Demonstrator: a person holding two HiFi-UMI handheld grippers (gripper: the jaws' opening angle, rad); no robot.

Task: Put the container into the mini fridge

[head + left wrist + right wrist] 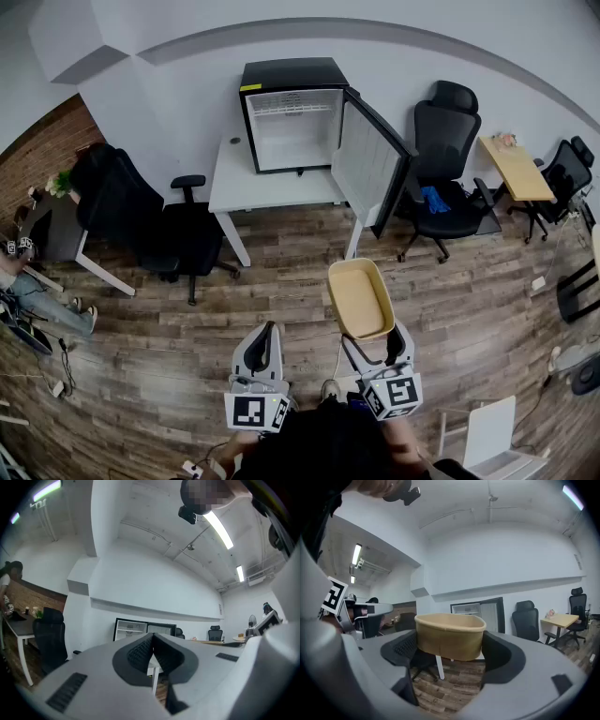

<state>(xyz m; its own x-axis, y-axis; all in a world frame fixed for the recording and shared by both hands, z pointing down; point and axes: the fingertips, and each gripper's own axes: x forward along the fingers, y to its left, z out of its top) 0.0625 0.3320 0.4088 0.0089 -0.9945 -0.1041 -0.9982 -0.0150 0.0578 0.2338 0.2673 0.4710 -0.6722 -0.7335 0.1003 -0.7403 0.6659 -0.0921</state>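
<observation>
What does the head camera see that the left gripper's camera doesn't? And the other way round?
Only the head view shows the container, tan and empty, gripped by the right gripper, and the top of the white table under the fridge. Only the left gripper view shows the ceiling lights. Both show the mini fridge with its door open, and the left gripper, its jaws together with nothing between them.
</observation>
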